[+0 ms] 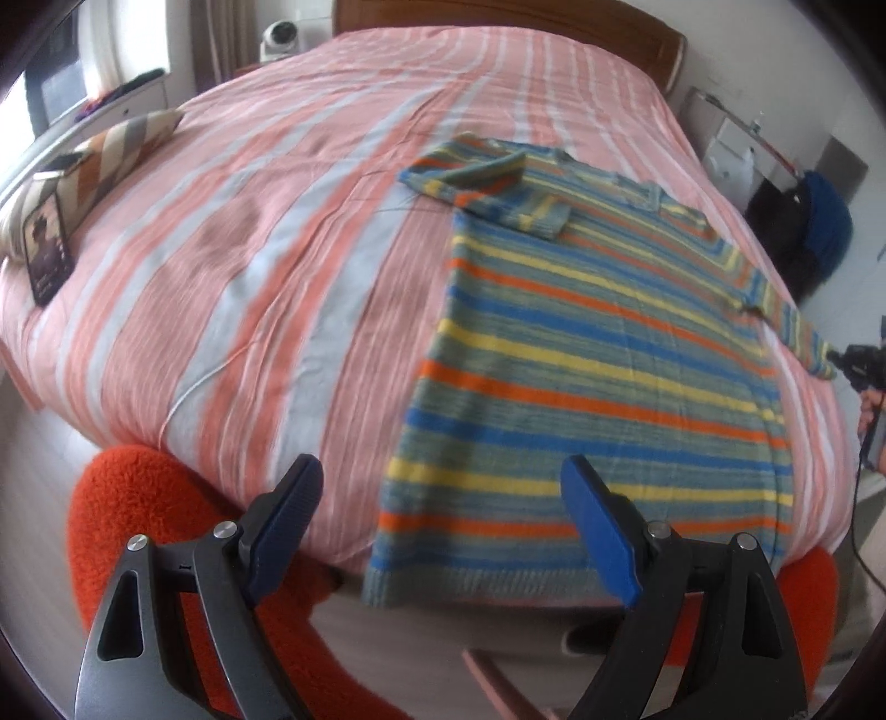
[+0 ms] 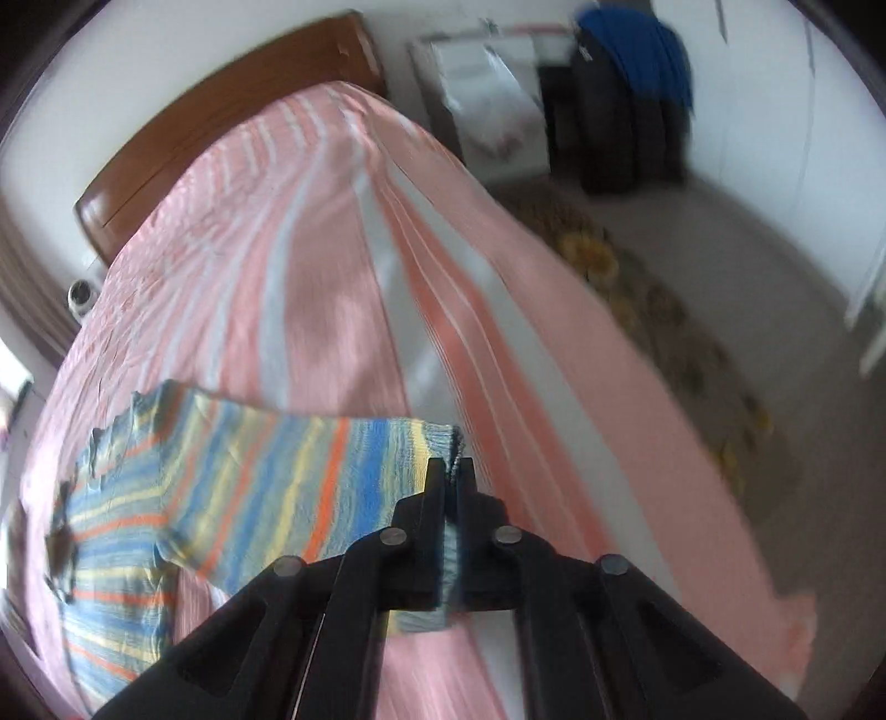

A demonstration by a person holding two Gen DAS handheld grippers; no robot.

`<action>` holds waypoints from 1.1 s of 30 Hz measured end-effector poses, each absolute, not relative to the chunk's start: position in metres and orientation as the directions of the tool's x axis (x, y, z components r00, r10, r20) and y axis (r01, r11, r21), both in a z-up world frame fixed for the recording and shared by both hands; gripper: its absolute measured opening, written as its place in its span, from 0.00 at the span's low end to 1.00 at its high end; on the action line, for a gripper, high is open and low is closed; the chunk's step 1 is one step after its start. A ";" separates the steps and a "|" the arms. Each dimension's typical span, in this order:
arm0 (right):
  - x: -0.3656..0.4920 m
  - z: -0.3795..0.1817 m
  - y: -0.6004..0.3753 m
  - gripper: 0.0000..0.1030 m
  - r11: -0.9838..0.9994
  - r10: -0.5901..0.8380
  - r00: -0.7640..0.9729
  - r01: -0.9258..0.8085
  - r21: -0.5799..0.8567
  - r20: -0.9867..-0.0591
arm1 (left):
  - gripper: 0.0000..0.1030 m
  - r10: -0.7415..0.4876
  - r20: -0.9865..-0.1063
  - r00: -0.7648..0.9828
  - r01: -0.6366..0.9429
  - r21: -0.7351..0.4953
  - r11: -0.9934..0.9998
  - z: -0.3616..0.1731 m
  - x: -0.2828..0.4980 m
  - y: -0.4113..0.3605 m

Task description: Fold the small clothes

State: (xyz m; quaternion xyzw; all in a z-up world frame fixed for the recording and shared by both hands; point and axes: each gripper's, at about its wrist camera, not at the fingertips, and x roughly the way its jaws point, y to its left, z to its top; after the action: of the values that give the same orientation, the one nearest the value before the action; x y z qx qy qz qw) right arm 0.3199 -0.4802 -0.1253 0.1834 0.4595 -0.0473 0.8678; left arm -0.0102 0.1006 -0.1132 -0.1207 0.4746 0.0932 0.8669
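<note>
A striped sweater (image 1: 581, 343) in blue, yellow, orange and grey-green lies flat on the bed, hem toward me. Its left sleeve (image 1: 487, 188) is folded across the chest. My left gripper (image 1: 443, 498) is open and empty, hovering just in front of the hem at the bed's near edge. My right gripper (image 2: 451, 471) is shut on the cuff of the sweater's right sleeve (image 2: 332, 476) and holds it out over the bedspread. It shows small at the far right of the left wrist view (image 1: 855, 365).
The bed has a pink and pale blue striped cover (image 1: 249, 266) and a wooden headboard (image 1: 498, 16). A phone (image 1: 47, 249) leans on a patterned cushion (image 1: 105, 155) at the left. An orange fuzzy seat (image 1: 138, 526) sits below the bed edge. Bags and dark clothes (image 2: 626, 99) stand by the wall.
</note>
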 end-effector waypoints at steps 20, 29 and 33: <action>0.279 -0.149 -0.476 0.46 0.814 0.424 0.626 0.053 0.579 -0.654 | 0.86 0.025 -0.868 0.496 -0.263 -0.122 0.957 -0.127 -0.011 0.096; 0.289 -0.159 -0.464 0.05 0.913 0.308 0.535 0.066 0.402 -0.787 | 0.86 0.032 -0.879 0.475 -0.278 -0.116 0.954 -0.135 -0.013 0.100; 0.290 -0.162 -0.459 0.04 0.941 0.188 0.503 0.153 0.301 -0.844 | 0.86 0.050 -0.878 0.476 -0.273 -0.093 0.957 -0.135 -0.013 0.099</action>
State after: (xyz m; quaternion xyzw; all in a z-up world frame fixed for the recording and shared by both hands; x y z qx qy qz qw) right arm 0.2896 -0.4590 -0.1620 0.1708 0.4984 0.0104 0.8499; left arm -0.0131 0.0988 -0.1352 -0.1108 0.5030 0.0950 0.8519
